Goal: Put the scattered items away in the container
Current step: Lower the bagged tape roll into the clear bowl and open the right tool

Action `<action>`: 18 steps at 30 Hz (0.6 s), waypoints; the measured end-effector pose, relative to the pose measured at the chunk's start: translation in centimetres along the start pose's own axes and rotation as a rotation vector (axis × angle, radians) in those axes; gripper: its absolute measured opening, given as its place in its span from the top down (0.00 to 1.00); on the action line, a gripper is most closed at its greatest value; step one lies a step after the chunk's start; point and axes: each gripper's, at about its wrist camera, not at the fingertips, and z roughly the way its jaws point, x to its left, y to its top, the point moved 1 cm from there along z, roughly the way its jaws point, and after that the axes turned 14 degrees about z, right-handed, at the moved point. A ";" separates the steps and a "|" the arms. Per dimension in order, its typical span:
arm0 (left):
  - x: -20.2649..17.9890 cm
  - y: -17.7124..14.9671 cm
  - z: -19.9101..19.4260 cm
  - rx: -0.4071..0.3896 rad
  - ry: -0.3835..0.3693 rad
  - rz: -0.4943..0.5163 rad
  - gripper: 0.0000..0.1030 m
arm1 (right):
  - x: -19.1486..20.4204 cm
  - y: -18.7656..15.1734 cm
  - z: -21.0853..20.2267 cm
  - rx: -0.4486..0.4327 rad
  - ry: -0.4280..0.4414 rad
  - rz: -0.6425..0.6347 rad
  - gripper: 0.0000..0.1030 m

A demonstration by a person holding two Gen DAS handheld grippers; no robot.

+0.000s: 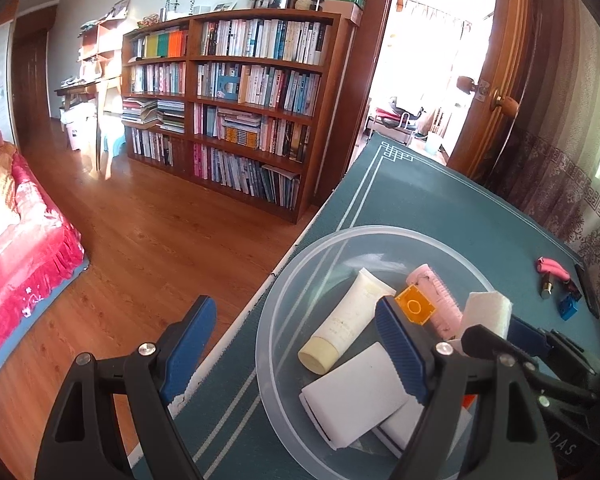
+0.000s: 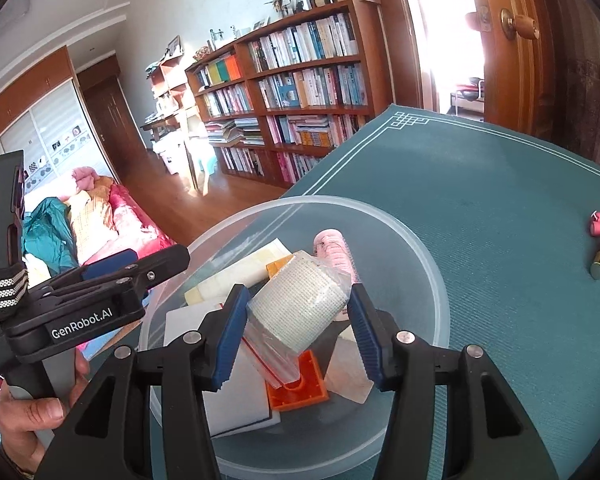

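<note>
Teal-mat desk: white gauze roll in clear wrap sits over the translucent round plastic bowl, right gripper fingers touching one side only. Left gripper fingers wide, empty. Risk: roll tips out at 3 o'clock.

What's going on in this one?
A person with a gripper in each hand is tidying small items into a clear bowl on a green-covered table. The right gripper hangs over the bowl, a bagged white gauze roll between its parted fingers. The left gripper is open and empty. A pink roll, lipstick and blue block lie outside.
</note>
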 end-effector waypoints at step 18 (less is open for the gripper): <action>-2.1 -0.1 0.3 0.027 -0.031 0.030 0.17 | -4.2 -0.3 -2.8 -0.035 -0.040 0.089 0.39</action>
